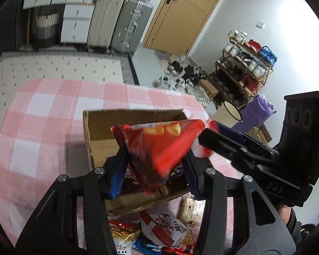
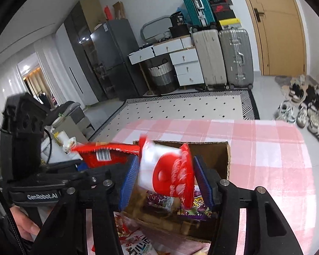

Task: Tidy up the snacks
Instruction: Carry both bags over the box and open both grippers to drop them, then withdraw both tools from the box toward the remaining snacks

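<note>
The left gripper (image 1: 154, 159) pinches a red bag (image 1: 159, 146) over the box (image 1: 95, 127), bag tip pointing down. The right gripper (image 2: 165, 176) pinches a red-white pack (image 2: 170, 170) beside it, tilted. The box holds purple packets (image 2: 159, 197) and stands on the checked table (image 1: 42, 116). Both grippers angle downward.

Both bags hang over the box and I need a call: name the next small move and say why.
Probably open both grippers wider. The red chip bag in the left gripper and the red-and-white bag in the right gripper sit above the cardboard box.
</note>
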Action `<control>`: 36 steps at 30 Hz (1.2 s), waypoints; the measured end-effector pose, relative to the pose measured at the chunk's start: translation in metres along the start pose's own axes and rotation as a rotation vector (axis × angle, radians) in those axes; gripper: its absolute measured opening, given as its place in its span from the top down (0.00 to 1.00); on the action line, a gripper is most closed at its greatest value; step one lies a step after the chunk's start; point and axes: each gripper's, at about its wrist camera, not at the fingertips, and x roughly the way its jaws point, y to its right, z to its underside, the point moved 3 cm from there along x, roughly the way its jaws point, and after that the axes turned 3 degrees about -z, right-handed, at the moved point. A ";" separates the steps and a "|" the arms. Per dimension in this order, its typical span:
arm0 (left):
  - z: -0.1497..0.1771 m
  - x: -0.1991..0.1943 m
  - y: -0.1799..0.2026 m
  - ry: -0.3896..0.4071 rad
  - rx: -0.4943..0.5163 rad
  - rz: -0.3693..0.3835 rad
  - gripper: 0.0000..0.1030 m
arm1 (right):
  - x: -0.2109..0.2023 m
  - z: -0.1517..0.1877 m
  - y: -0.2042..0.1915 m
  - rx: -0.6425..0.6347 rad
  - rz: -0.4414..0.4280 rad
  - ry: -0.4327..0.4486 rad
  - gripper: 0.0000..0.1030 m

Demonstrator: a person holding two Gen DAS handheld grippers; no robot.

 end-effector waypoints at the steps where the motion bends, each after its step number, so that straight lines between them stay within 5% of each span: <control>1: 0.000 0.006 -0.002 -0.019 -0.005 -0.011 0.46 | 0.001 0.000 0.003 0.003 0.013 -0.005 0.44; 5: 0.000 0.015 -0.013 -0.023 -0.034 -0.036 0.28 | -0.002 -0.001 0.011 0.012 0.028 0.014 0.25; 21: 0.023 -0.048 -0.003 0.058 -0.005 -0.064 0.26 | -0.075 0.007 -0.017 -0.030 0.059 0.103 0.17; 36: 0.060 -0.116 0.013 0.110 0.019 -0.082 0.12 | -0.141 0.034 -0.061 -0.072 0.064 0.181 0.08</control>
